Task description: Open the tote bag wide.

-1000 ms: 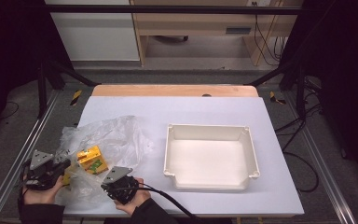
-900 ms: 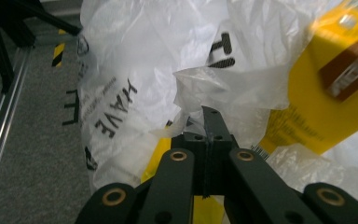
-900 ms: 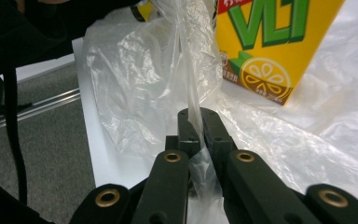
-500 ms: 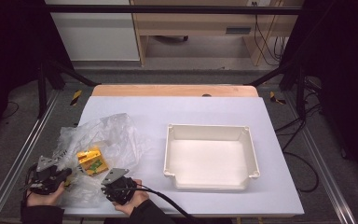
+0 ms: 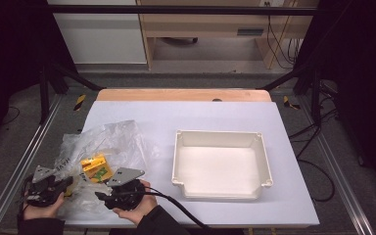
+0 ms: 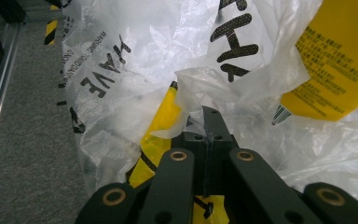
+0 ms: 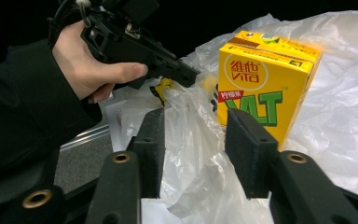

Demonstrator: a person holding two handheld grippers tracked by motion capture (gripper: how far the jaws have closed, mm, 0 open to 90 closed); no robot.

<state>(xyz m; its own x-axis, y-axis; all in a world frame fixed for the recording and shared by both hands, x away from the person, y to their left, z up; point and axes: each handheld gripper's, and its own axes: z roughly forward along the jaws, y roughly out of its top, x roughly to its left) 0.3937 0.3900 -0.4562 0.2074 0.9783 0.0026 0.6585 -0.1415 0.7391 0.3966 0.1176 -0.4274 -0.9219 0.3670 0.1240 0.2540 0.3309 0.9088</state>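
The left gripper (image 6: pixel 204 122) pinched the plastic bag (image 5: pixel 108 142) shut; the right gripper (image 7: pixel 193 140), just opening, held nothing. The film could tear, or the yellow carton (image 7: pixel 261 74) tip out.

Crumpled clear plastic bag (image 5: pixel 100 147) with black lettering, lying at the near left of the worktop (image 5: pixel 215 117), one fold pinched at its left edge. Inside it, a yellow drink carton (image 5: pixel 96 168) with green lettering.
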